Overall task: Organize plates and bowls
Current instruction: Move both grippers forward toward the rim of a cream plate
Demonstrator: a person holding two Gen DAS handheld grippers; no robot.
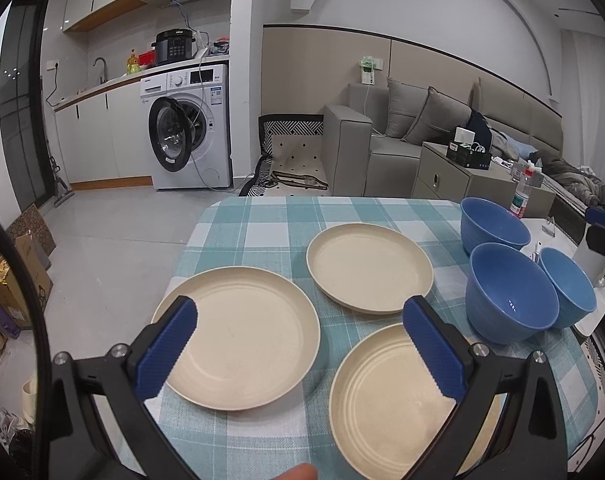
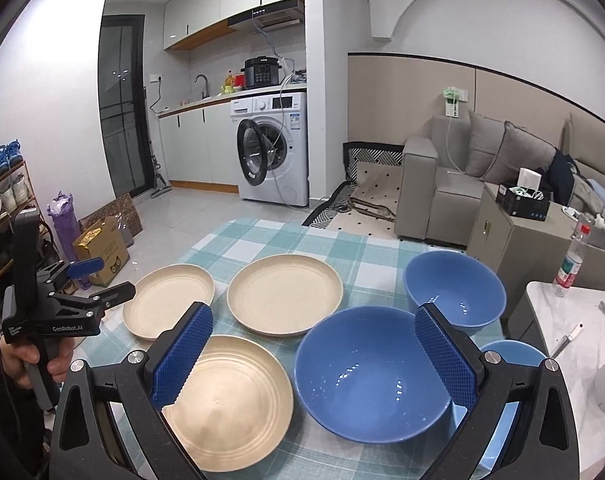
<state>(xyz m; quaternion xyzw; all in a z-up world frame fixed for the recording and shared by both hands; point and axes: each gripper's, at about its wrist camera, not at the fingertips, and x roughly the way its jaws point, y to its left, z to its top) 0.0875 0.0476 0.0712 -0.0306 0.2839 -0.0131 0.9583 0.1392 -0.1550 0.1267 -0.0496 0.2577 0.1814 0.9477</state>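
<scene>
Two blue-padded grippers are held wide apart and empty above a teal checked tablecloth (image 1: 262, 216): the left gripper (image 1: 300, 344) over three shallow round cream plates (image 1: 238, 336), the right gripper (image 2: 314, 354) over the nearest of three deep blue plastic bowls (image 2: 366, 376). Nothing is stacked yet. Because the dishes are crowded together, a neighbouring dish could be knocked during a rim grasp.

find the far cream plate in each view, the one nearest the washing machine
Left wrist: far cream plate sits just right of centre, above and between the open left gripper's fingers.
Right wrist: centre, up-left of the near blue bowl.
Shared landmark: the washing machine behind the table.
</scene>
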